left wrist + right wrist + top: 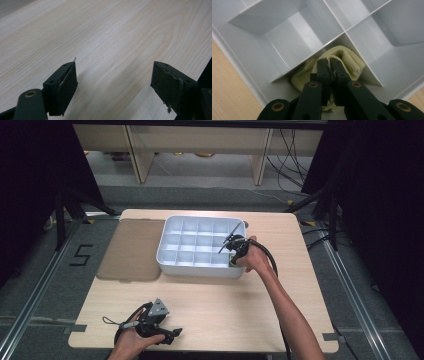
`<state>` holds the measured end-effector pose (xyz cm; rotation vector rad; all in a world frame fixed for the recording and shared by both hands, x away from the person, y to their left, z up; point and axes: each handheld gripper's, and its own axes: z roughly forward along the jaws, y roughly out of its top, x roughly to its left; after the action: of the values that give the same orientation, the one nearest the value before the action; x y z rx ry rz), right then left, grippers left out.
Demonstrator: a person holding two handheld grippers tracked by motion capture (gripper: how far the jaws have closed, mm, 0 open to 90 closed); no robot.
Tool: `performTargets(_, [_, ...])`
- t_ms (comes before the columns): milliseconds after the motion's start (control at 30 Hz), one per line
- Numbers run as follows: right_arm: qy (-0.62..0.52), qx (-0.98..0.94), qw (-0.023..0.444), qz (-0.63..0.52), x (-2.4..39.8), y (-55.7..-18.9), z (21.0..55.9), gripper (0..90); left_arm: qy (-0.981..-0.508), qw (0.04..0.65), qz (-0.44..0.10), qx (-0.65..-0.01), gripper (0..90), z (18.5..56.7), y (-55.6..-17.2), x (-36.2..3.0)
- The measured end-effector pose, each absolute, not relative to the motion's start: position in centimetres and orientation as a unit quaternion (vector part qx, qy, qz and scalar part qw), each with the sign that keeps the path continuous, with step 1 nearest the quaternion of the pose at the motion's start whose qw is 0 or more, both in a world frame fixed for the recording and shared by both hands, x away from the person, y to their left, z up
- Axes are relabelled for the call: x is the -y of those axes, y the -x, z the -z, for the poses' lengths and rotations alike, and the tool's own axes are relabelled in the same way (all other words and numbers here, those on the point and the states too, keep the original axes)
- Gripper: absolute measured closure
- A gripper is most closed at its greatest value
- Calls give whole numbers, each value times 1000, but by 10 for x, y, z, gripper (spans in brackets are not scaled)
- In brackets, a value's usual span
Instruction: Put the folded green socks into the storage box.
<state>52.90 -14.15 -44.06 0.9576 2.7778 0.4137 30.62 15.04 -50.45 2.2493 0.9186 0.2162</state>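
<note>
A black "5" marks the floor.

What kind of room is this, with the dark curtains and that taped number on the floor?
Probably a lab or recording studio, not a home: black curtains flank a wooden table, a taped "5" marks the floor, and loose cables trail behind.

The pale wooden tabletop shows fine grain under a smooth, faintly satin finish. The white compartmented plastic tray looks smooth with a soft sheen. The pale yellow ribbed knit cloth is matt. A flat brown lid appears matt.
</note>
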Motion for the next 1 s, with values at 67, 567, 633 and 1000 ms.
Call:
performTargets(67, [-333,-927,83,-151,146,-528,435,842,-865,345,-84,-354,198,504,-306,-150])
performTargets(567, [-377,-889,88,-244,172,-512,393,697,-868,343,-86,-348,198,503,-307,-152])
performTargets(633, [-374,-889,88,-249,173,-510,392,671,-869,342,-91,-346,198,502,-307,-152])
performTargets(1000, [-381,-877,89,-279,183,-494,386,561,-867,342,-102,-348,198,503,-310,-154])
